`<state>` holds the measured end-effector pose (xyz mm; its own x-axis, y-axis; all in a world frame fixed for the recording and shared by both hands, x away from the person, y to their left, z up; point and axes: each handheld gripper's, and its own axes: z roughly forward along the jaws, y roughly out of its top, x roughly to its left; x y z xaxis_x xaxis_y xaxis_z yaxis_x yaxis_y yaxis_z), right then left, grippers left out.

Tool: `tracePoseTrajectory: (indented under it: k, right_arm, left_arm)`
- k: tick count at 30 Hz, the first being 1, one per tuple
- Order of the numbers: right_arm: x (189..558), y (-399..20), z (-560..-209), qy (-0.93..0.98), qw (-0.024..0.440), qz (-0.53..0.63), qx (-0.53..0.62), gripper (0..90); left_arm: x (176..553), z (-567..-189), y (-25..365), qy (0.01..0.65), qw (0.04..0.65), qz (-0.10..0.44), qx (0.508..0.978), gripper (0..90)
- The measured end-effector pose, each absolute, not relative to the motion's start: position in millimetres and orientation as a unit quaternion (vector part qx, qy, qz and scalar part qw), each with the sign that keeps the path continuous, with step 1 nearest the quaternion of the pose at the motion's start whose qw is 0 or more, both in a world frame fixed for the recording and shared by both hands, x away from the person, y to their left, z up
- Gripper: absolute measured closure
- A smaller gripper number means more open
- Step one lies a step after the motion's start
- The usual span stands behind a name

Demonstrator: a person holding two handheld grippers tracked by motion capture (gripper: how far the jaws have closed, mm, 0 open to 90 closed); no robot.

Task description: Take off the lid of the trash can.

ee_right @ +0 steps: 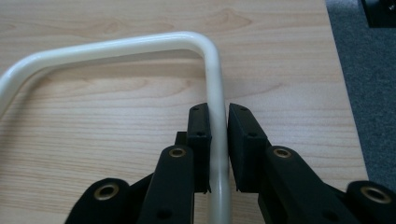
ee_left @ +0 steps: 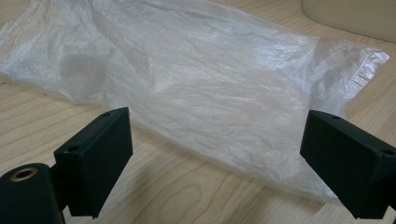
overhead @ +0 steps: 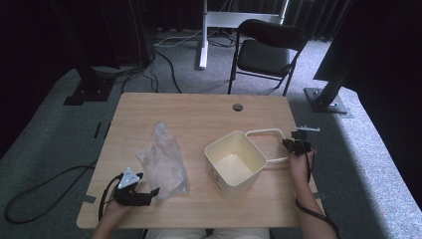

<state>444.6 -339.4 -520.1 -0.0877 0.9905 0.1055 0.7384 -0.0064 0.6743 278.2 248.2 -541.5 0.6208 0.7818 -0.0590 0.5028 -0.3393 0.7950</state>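
A cream square bin [overhead: 234, 164] stands on the wooden table [overhead: 199, 102], its wire handle [overhead: 266, 132] folded down flat to the right. My right gripper [overhead: 293, 144] is shut on that handle [ee_right: 140, 44]; in the right gripper view the white bar runs between the pads of the right gripper [ee_right: 218, 121] just past its bend. A crumpled clear plastic bag [overhead: 161, 159] lies left of the bin. My left gripper [overhead: 152, 191] rests at the bag's near end, open. In the left gripper view the bag [ee_left: 201, 84] spreads just beyond the wide-set jaws of the left gripper [ee_left: 215, 154], untouched.
A black folding chair [overhead: 266, 50] and a white desk leg stand on the carpet beyond the table. A round cable hole [overhead: 237, 106] sits near the far edge. The bin's corner [ee_left: 350, 18] shows behind the bag. The table's right edge runs close to my right hand.
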Motion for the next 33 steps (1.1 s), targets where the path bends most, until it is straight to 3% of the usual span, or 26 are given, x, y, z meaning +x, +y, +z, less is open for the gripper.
tracePoseTrajectory:
  k: [7,13,26,33]
  right_arm:
    - [449,-339,-529,0.676,0.2,0.289,0.648,78.9]
    - [451,-339,-527,0.685,0.187,0.285,0.644,71.2]
    - [435,-336,-518,0.694,0.184,0.326,0.616,49.9]
    - [420,-334,-520,0.691,0.177,0.369,0.597,31.3]
  left_arm:
    - [278,-542,248,0.399,0.409,0.169,0.803,9.7]
    - [278,-541,249,0.401,0.413,0.169,0.8,9.7]
    - [278,-542,248,0.4,0.409,0.169,0.803,9.8]
    - [278,-542,248,0.4,0.409,0.168,0.803,9.7]
